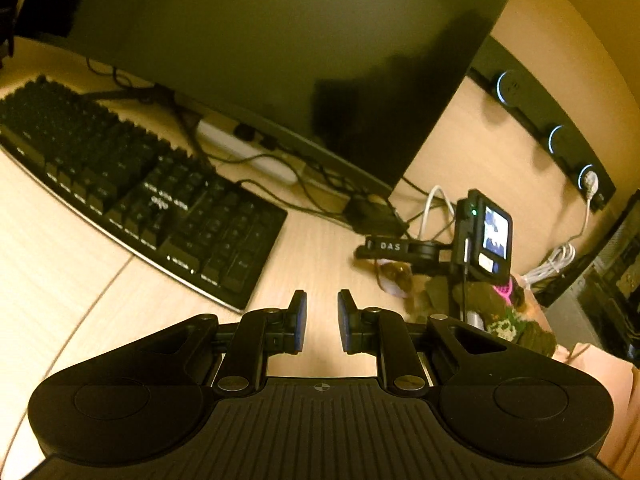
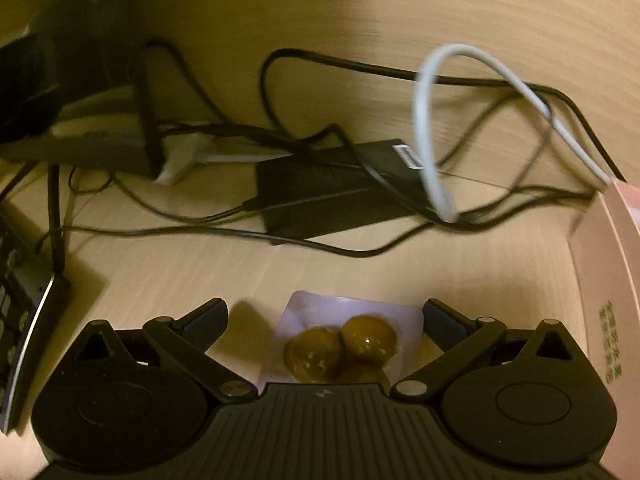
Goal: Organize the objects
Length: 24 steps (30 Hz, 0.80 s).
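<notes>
At your five o'clock the pink box (image 2: 608,276) is cut off; the gripper body hides the snack packet's (image 2: 344,344) near end.

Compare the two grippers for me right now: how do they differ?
The left gripper has its jaws nearly together with only bare desk showing in the narrow gap; the right gripper stands wide open. The left frames no object, while the right straddles a clear packet of brown round snacks without touching it. Both are black and angled down at the desk.
</notes>
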Available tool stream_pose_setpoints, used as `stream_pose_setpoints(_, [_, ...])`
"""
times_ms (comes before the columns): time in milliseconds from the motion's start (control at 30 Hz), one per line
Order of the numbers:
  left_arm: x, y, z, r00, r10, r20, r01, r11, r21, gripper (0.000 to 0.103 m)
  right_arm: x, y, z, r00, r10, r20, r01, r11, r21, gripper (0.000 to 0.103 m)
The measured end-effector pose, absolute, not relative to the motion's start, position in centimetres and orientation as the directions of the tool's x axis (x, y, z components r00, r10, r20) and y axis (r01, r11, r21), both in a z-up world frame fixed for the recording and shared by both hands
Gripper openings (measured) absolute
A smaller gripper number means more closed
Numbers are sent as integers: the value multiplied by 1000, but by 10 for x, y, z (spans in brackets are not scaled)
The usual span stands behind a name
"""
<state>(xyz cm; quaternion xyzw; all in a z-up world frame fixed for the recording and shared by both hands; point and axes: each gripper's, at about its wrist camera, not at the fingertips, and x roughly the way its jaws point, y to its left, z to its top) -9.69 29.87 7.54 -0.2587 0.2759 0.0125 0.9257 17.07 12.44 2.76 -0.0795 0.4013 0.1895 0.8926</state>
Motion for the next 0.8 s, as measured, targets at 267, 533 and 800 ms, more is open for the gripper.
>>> stream_pose_setpoints(267, [-74, 274, 68, 828, -182, -530, -112, 873, -475, 18, 129, 106, 50, 582, 352, -733, -494, 869, 25, 71])
stream_pose_setpoints(533, [-41, 200, 47, 726, -213, -654, -53, 931, -362, 18, 42, 0, 90, 648, 395, -652, -497, 867, 31, 71])
stream_pose_setpoints(800, [-20, 87, 32, 689, -222, -690, 97, 972, -215, 18, -14, -121, 75, 745, 162, -647, -304, 946, -114, 71])
